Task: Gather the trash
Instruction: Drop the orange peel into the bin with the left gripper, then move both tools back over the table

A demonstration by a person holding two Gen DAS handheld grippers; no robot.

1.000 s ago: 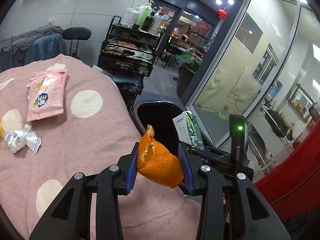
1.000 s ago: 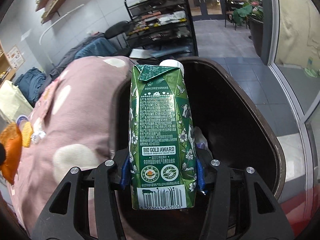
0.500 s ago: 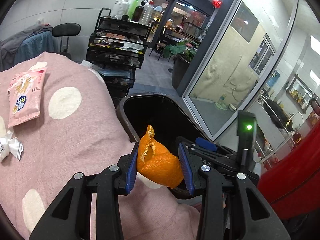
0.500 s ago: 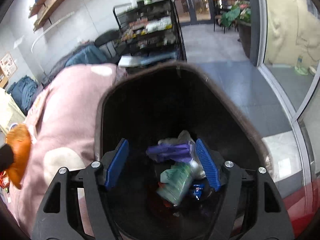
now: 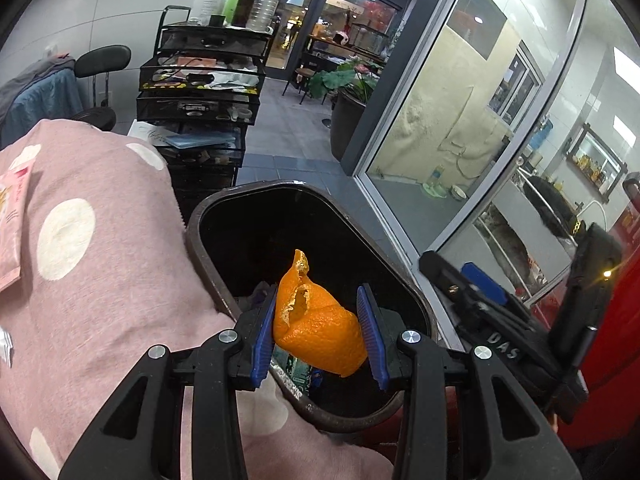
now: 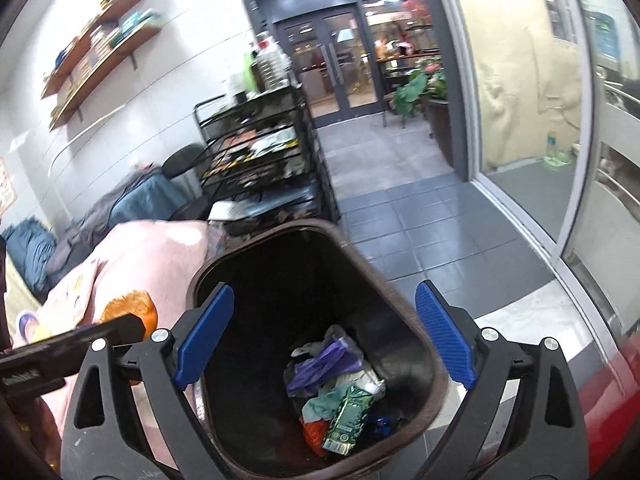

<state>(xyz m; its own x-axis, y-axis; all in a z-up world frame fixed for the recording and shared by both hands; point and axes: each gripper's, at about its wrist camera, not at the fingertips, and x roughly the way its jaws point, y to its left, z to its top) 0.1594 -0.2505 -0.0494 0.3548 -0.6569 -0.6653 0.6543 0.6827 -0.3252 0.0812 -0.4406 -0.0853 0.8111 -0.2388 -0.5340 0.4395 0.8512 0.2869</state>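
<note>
My left gripper [image 5: 318, 330] is shut on an orange peel [image 5: 316, 326] and holds it over the near rim of the dark brown trash bin [image 5: 208, 216]. My right gripper [image 6: 324, 336] is open and empty above the same bin [image 6: 400, 304]. The green milk carton [image 6: 347, 420] lies at the bin's bottom among purple and white wrappers [image 6: 324, 364]. The orange peel also shows at the left of the right wrist view [image 6: 128, 306]. A pink snack packet [image 5: 12, 216] lies on the pink spotted cloth [image 5: 100, 264].
A black wire rack [image 5: 200, 92] with bottles stands behind the bin. A glass wall [image 5: 460, 128] runs along the right. A black chair [image 5: 102, 60] and draped clothes are at the back left. A red object [image 5: 608, 360] is at the right.
My right gripper opened and dropped the green carton into the bin, then drew back and up. My left gripper moved right with the peel, from over the cloth to over the bin.
</note>
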